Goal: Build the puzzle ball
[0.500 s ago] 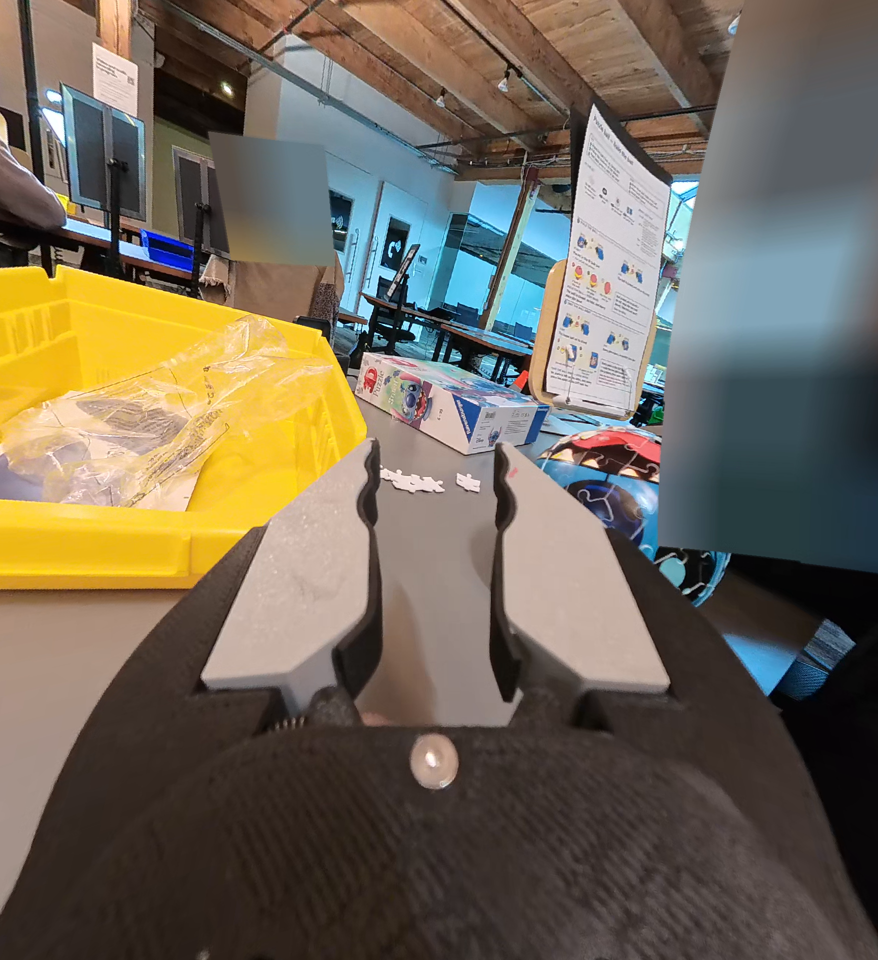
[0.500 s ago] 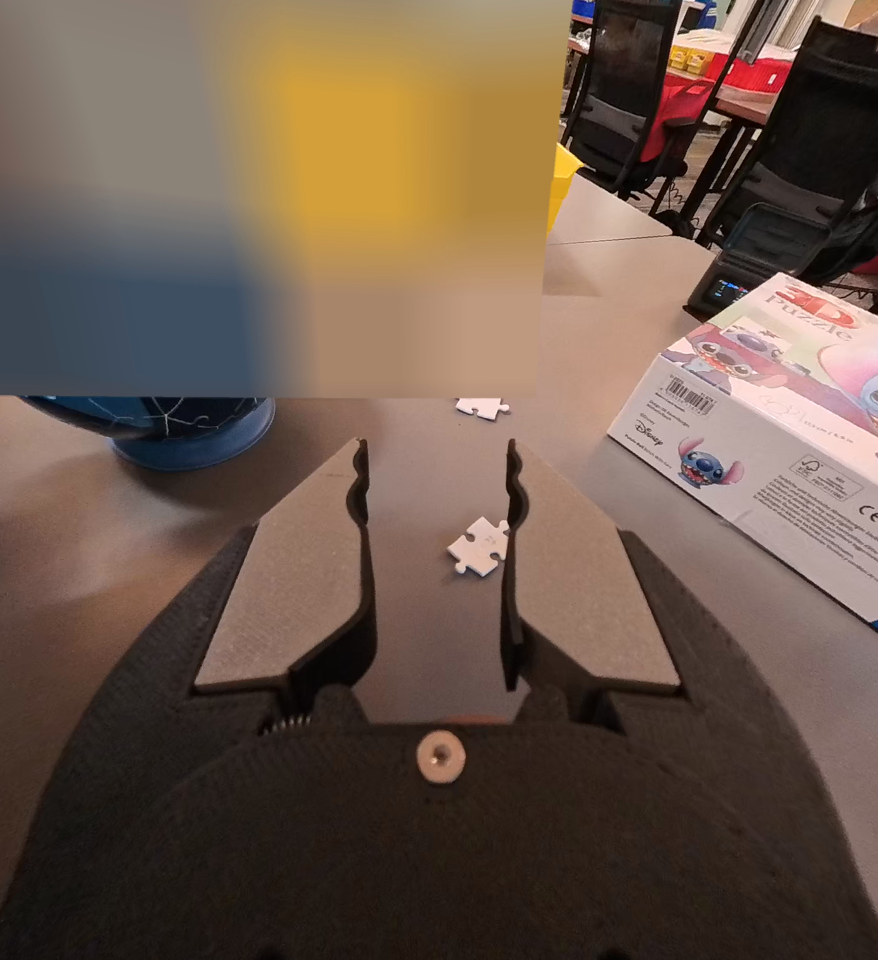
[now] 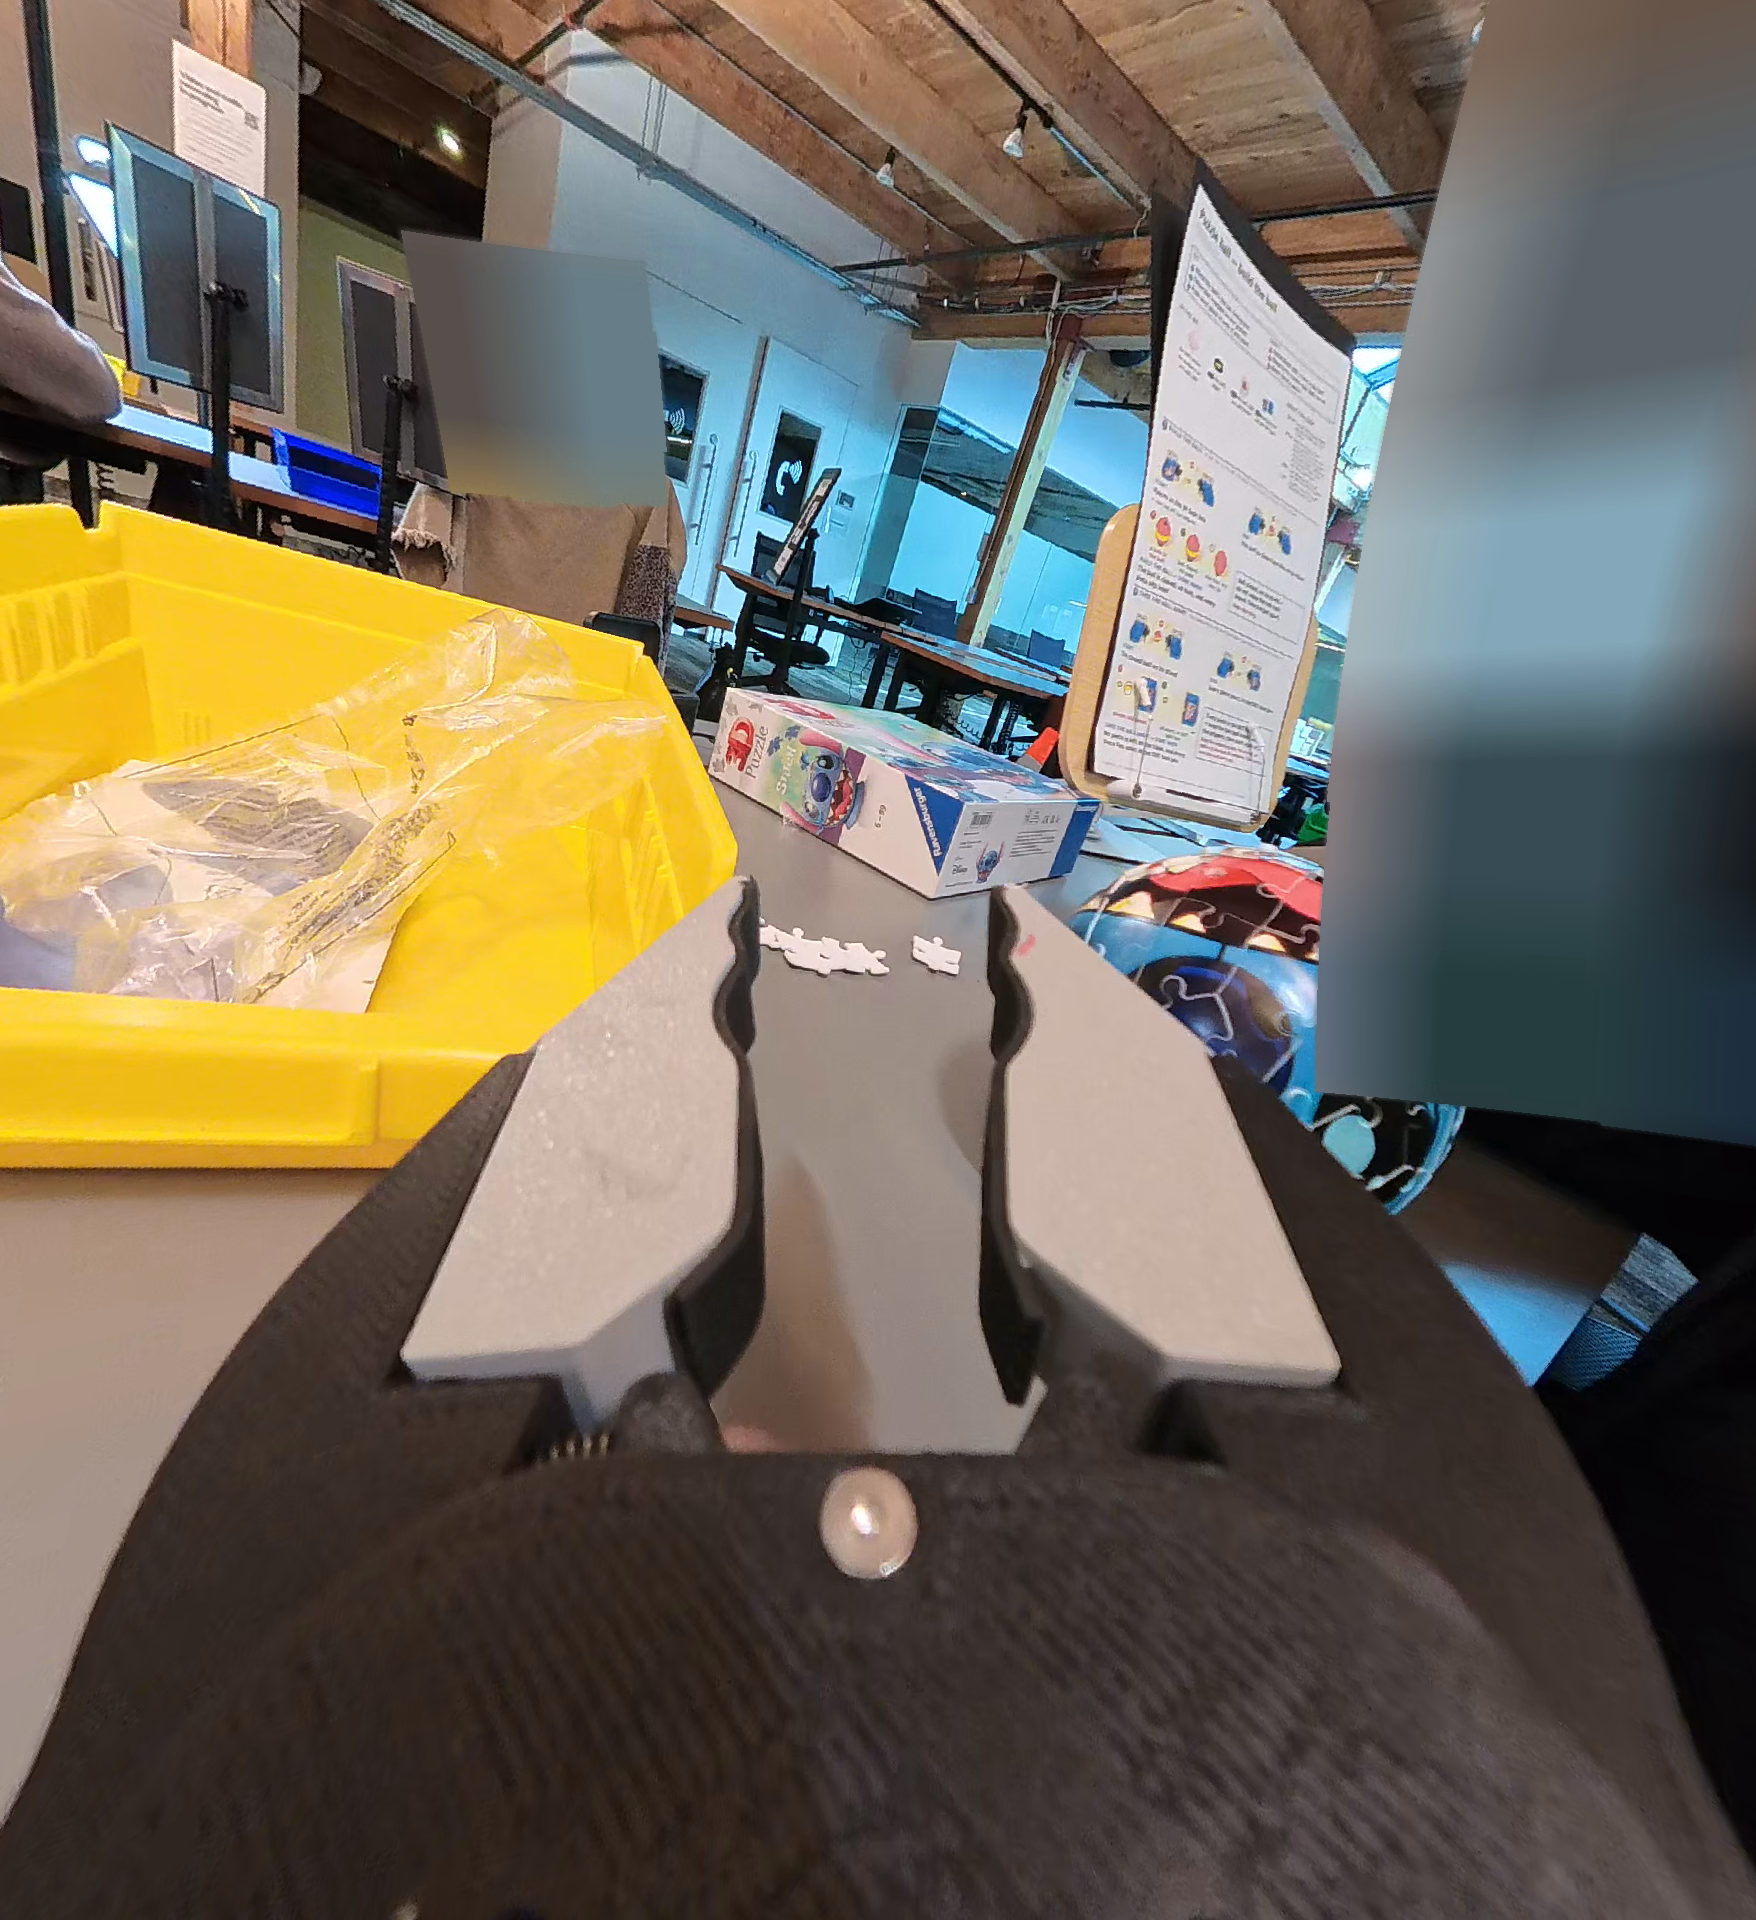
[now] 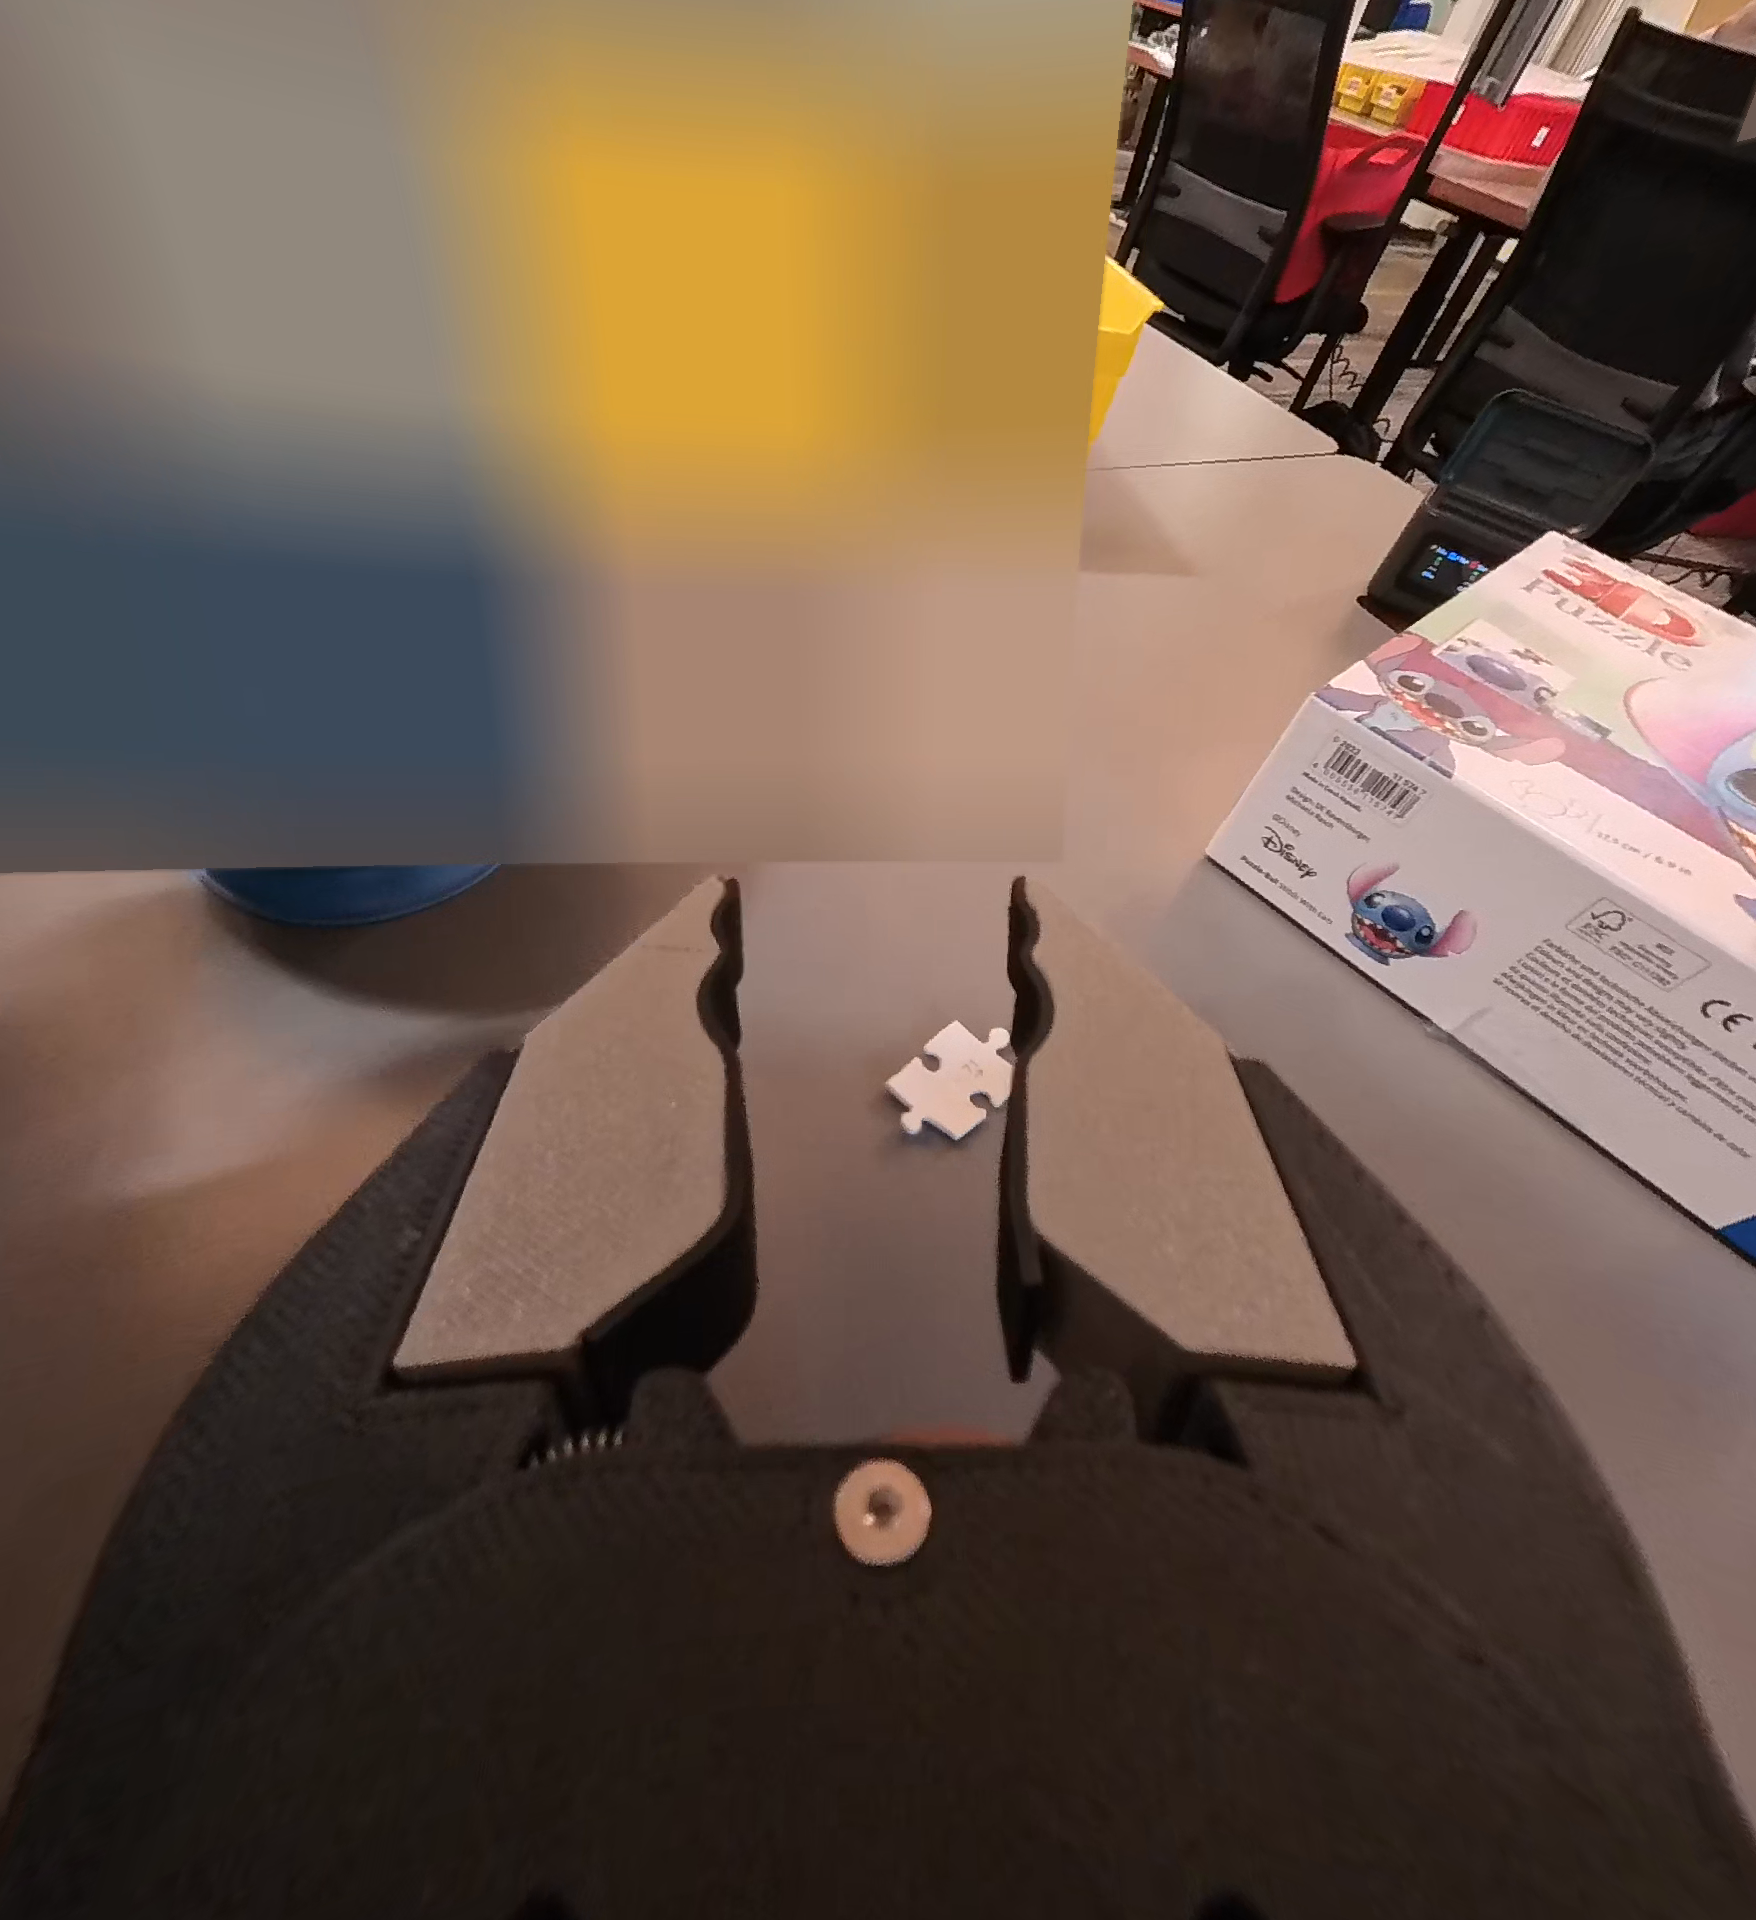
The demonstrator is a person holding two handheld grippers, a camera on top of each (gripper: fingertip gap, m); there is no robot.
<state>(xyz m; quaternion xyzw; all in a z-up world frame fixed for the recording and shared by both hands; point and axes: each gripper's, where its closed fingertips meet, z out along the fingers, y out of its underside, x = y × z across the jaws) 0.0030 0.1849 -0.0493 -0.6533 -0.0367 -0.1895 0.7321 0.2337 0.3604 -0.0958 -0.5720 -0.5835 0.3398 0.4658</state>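
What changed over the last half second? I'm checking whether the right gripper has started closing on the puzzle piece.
Nothing visibly changed. The right gripper has its jaws open as before, with the white puzzle piece lying ungrasped on the table between them, close to one finger. The left gripper is also open, empty and in the same place.

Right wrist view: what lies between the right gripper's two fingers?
One white puzzle piece, face down on the grey table, close to the right-hand finger of the open right gripper. Nothing else lies there.
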